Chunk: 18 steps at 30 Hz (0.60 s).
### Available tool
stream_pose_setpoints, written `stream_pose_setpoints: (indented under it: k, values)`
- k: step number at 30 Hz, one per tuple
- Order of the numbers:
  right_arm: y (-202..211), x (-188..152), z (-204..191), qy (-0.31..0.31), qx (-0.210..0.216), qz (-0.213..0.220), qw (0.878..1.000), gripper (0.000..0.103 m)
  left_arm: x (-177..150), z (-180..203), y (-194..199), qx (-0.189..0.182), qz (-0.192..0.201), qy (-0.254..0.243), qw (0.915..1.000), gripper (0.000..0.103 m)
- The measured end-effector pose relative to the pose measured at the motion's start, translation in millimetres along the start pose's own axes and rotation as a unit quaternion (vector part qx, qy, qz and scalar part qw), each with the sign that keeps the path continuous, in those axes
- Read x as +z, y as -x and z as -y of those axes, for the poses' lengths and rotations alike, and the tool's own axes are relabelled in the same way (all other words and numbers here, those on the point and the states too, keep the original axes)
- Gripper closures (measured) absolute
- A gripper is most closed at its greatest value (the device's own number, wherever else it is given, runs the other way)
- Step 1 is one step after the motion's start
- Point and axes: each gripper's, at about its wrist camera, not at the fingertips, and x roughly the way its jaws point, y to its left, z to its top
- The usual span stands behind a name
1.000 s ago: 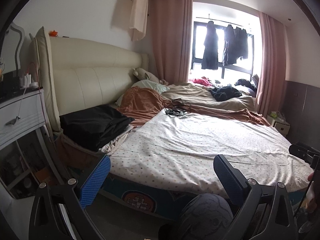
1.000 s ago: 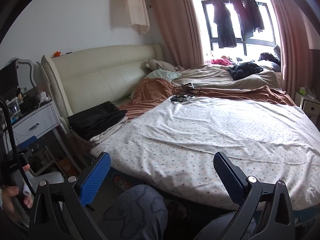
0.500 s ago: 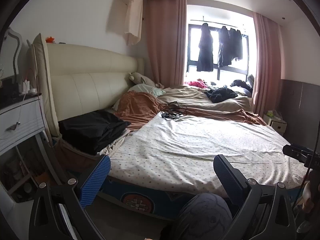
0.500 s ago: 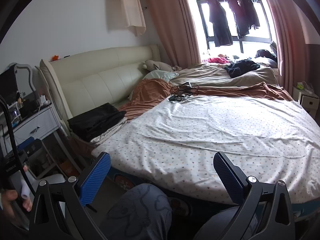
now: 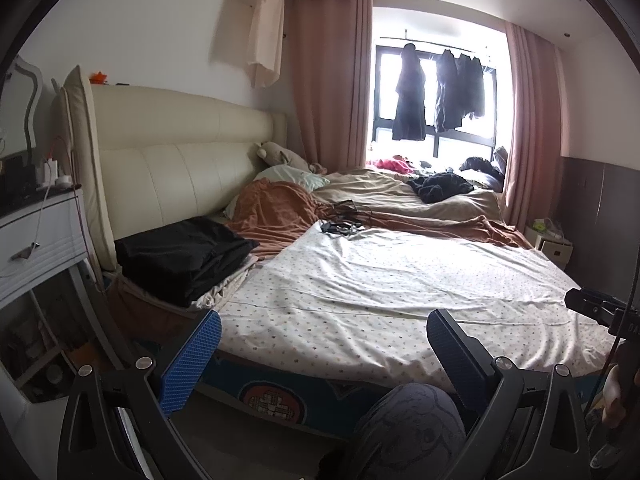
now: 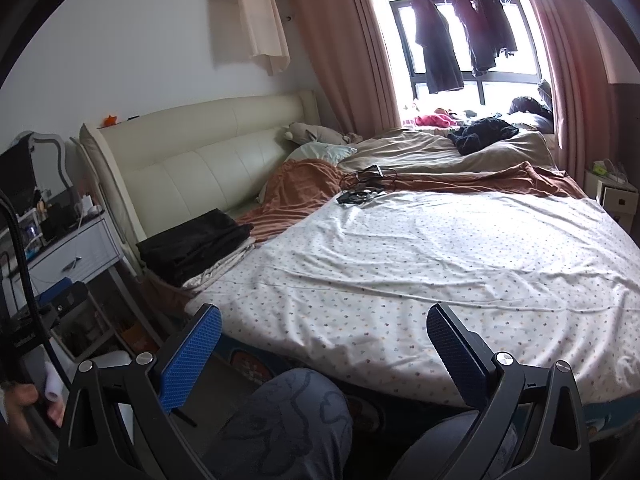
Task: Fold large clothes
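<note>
Facing the bed (image 5: 400, 304) from its foot, both grippers hang short of the mattress with nothing between their fingers; the left gripper (image 5: 324, 344) has its fingers spread wide, and the right gripper (image 6: 324, 340) is spread the same way; a black stack of folded clothes (image 5: 184, 256) rests on the bed against the headboard (image 5: 180, 168), which I judge to be finished work; a loose dark garment (image 5: 440, 186) lies crumpled on the far side of the bed near the window, well apart from both grippers, and looks like the next piece to fold; the dotted sheet (image 6: 440, 264) across the near half of the bed carries no garment, so no fold is under way; dark clothes (image 6: 440, 56) hang beyond the bed; whether they belong to the task I cannot tell.
</note>
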Motion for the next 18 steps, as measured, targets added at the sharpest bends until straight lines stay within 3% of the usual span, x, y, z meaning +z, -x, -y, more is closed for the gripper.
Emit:
stream_pose_setpoints:
  k: [18]
  values:
    - [-1.8, -3.5, -3.5, 0.004, -0.006, -0.004, 1.000, 0.000, -2.0, -3.9, 4.8, 0.002, 0.002, 0.010, 0.9999, 0.000]
